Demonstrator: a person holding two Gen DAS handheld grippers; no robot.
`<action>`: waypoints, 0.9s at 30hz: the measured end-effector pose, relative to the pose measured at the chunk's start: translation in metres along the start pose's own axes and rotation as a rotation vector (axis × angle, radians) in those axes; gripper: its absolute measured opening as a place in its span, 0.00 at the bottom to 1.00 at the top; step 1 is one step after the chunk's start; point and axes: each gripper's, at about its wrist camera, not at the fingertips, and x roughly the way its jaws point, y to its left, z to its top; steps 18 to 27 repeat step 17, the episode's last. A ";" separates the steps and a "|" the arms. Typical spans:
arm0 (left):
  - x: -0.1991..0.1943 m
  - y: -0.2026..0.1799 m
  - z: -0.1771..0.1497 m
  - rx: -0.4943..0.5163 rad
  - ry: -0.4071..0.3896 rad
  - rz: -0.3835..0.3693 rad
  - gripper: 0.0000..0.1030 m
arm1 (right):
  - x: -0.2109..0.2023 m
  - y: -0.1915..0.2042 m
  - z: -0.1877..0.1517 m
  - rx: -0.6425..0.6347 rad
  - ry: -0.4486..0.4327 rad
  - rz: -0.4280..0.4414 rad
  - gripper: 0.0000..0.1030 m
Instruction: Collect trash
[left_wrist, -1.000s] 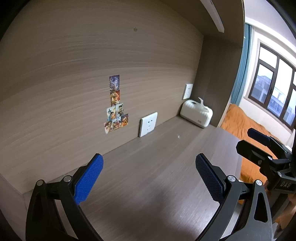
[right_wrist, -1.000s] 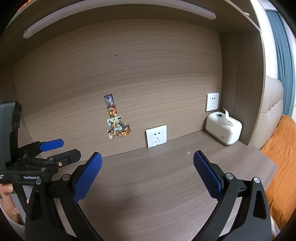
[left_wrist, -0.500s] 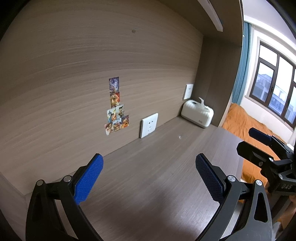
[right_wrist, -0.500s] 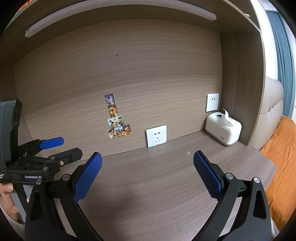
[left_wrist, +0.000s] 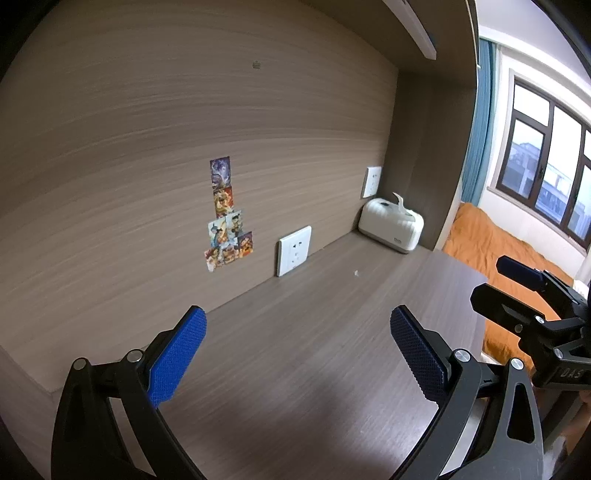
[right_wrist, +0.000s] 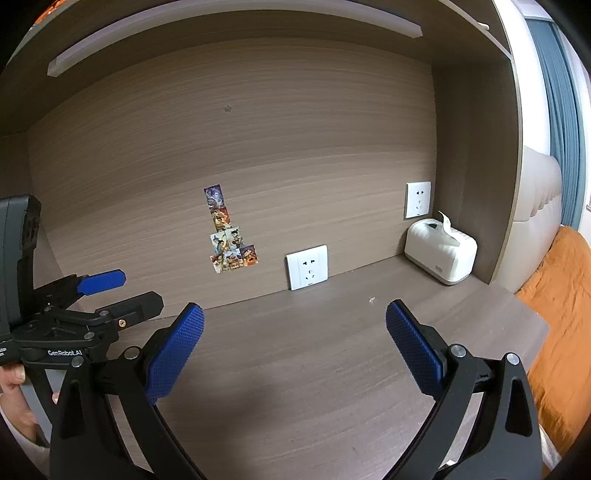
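Note:
A tiny white scrap (left_wrist: 356, 273) (right_wrist: 372, 300) lies on the brown wooden desk (left_wrist: 314, 350) (right_wrist: 314, 369), towards the back right, in front of the wall socket. My left gripper (left_wrist: 297, 347) hovers open above the desk's near part, well short of the scrap, with nothing between its blue pads. My right gripper (right_wrist: 293, 343) is likewise open and empty over the desk; the scrap sits just beyond its right fingertip (right_wrist: 397, 314). Each gripper appears in the other's view, the right gripper (left_wrist: 509, 284) at the right edge, the left gripper (right_wrist: 122, 295) at the left edge.
A white tissue box (left_wrist: 391, 229) (right_wrist: 439, 254) stands in the desk's back right corner. Two wall sockets (right_wrist: 307, 266) (right_wrist: 418, 199) and stickers (right_wrist: 229, 240) are on the back panel. An orange bed (left_wrist: 491, 243) lies past the desk's right edge. A hand (right_wrist: 14, 387) holds the left gripper.
Both views have shifted very slightly; the grippers stay open and empty. Nothing on the desk has moved.

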 end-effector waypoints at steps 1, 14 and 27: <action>0.000 -0.001 0.000 0.002 -0.001 0.000 0.95 | 0.000 0.000 0.000 0.000 0.000 -0.001 0.95; 0.003 -0.004 0.000 0.018 0.015 -0.005 0.95 | 0.002 -0.004 -0.001 0.005 0.012 -0.002 0.95; 0.005 -0.005 0.001 0.027 0.022 0.007 0.95 | 0.002 -0.004 -0.002 0.005 0.013 0.000 0.95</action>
